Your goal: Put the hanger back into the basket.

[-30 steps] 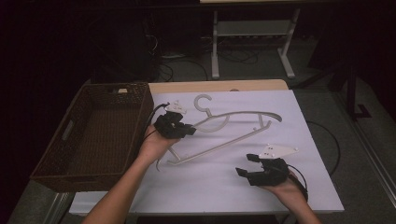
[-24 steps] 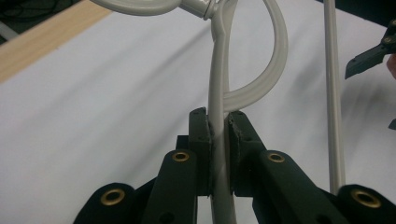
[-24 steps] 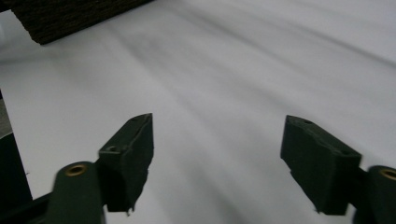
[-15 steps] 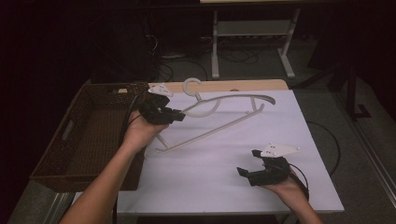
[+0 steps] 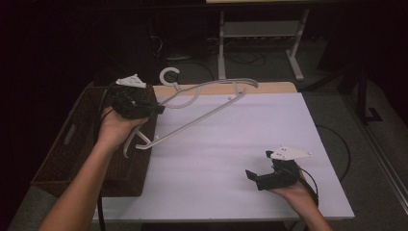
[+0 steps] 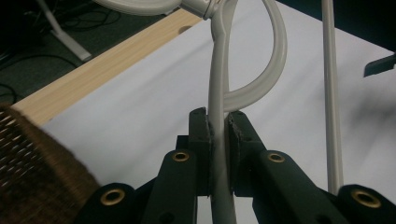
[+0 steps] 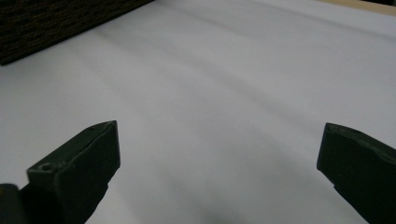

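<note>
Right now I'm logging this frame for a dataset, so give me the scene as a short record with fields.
surface: white table
held item: pale hanger, lifted and tilted
left hand-held gripper: shut on the hanger's arm
right hand-held gripper: open, low over the table, holding nothing
container: brown wicker basket at the table's left edge

high view: above, facing forward-down | gripper views: close, along their fingers | shared: white counter [image 5: 231, 159], wicker basket [image 5: 72, 144]

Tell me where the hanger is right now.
In the high view, the hanger is lifted over the table's left side beside the wicker basket, clamped in the left gripper.
</note>
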`<state>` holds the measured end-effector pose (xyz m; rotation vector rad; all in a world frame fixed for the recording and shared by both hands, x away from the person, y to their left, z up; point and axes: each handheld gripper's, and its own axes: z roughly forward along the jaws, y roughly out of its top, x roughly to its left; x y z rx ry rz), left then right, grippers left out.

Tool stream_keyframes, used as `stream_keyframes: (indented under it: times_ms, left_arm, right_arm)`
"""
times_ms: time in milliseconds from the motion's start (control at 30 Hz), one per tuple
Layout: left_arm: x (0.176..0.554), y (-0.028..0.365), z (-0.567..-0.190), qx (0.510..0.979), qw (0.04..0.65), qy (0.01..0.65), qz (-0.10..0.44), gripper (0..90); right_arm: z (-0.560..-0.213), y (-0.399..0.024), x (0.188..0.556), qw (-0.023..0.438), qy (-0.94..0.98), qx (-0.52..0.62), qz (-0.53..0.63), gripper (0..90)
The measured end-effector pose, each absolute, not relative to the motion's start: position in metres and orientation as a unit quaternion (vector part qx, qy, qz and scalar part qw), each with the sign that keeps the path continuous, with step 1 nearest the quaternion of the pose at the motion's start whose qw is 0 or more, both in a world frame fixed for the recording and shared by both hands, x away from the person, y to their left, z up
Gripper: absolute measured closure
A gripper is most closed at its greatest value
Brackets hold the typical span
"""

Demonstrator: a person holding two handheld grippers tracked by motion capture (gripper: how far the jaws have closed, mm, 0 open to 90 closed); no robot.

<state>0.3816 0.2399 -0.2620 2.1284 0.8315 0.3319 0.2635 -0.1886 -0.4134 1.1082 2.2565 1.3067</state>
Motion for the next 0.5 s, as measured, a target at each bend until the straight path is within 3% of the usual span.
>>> stream_keyframes:
  times_ms: [500]
  left_arm:
    - [0.377,0.313,-0.254,0.818,0.398,0.382,0.165,81.6]
  right_arm:
    - [-0.417,-0.188,0.264,0.150,0.790,0.379,0.457,0.0]
